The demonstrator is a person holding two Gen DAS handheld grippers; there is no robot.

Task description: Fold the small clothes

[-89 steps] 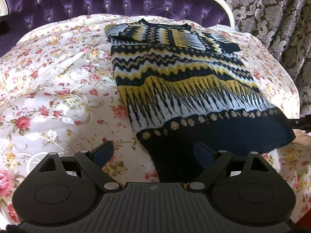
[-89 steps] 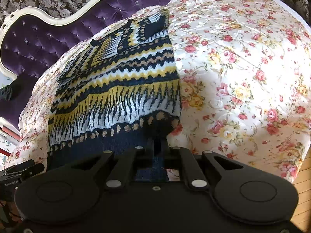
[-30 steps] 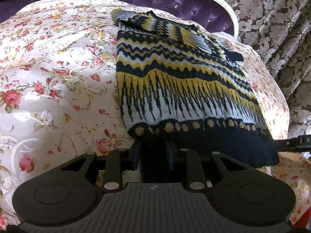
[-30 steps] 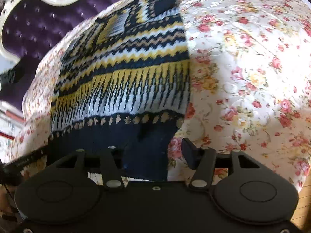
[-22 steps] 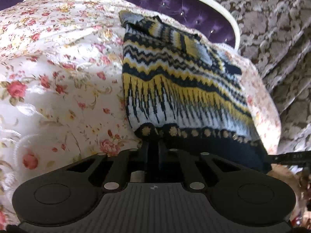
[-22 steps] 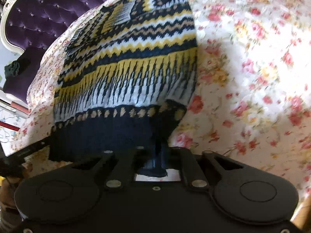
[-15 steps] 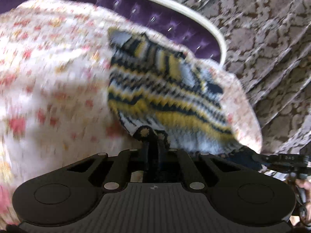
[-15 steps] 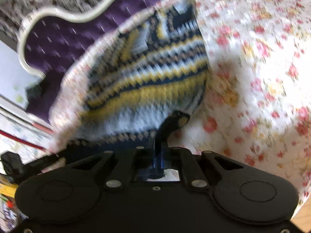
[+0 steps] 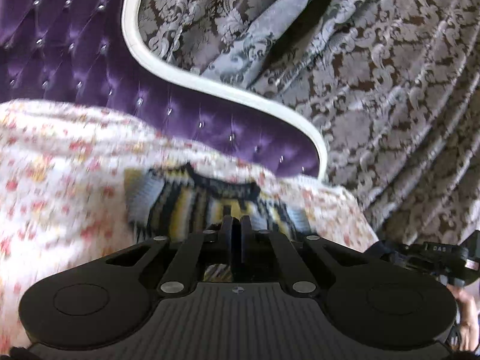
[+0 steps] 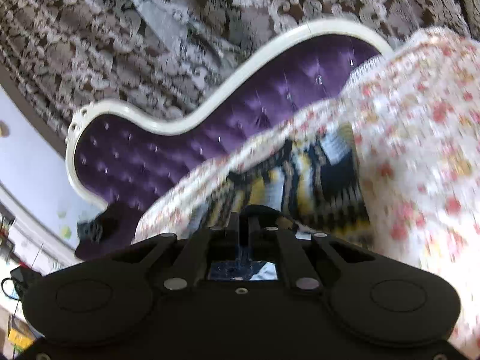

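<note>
A knitted sweater [image 9: 192, 204] with navy, yellow and white stripes lies on the floral bedspread [image 9: 60, 174], its collar toward the headboard. My left gripper [image 9: 237, 225] is shut on the sweater's dark hem, lifted and carried toward the collar. My right gripper [image 10: 244, 222] is shut on the hem's other corner, and the sweater [image 10: 324, 180] shows just beyond it. Only the upper part of the sweater is visible; both views are blurred by motion.
A purple tufted headboard [image 9: 75, 69] with a white frame stands behind the bed, also in the right wrist view [image 10: 210, 126]. Patterned brown and grey curtains [image 9: 375, 60] hang behind it. The right gripper's body [image 9: 432, 255] shows at the left view's right edge.
Both grippers, shut on the hem, have lifted it and swept it forward over the sweater toward the collar. The views tilted up to the headboard and curtains.
</note>
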